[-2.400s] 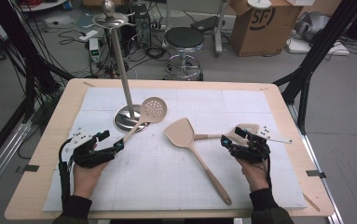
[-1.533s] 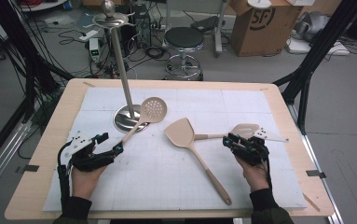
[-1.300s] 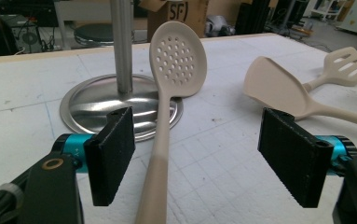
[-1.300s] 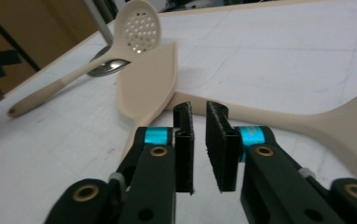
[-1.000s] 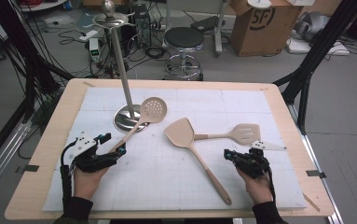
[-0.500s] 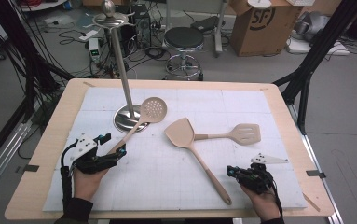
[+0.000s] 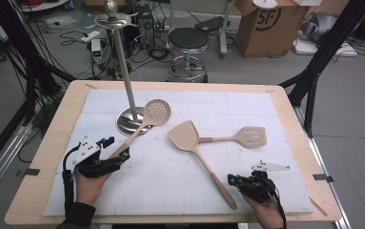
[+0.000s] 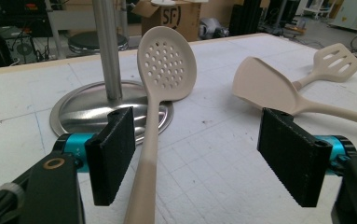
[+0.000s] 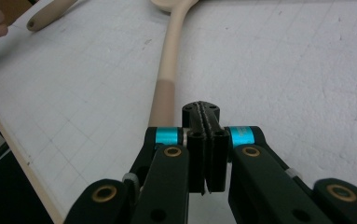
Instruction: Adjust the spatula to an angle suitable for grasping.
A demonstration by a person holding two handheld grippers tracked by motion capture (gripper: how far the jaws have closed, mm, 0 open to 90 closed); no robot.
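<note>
Left gripper view: the left gripper (image 8: 199,158) straddled the skimmer handle (image 8: 144,177), released; closing comes next. Right gripper (image 9: 204,116) clenched, empty.

stool (image 7: 188,40) | cardboard box (image 7: 262,24) | slotted turner (image 7: 251,137)

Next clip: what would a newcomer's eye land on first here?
Three beige utensils on the white mat: a perforated skimmer leaning on the steel stand's base, a solid turner mid-table, a slotted turner to its right. The left tongs stand open around the skimmer's handle; the right tongs are shut beside the solid turner's handle.
</note>
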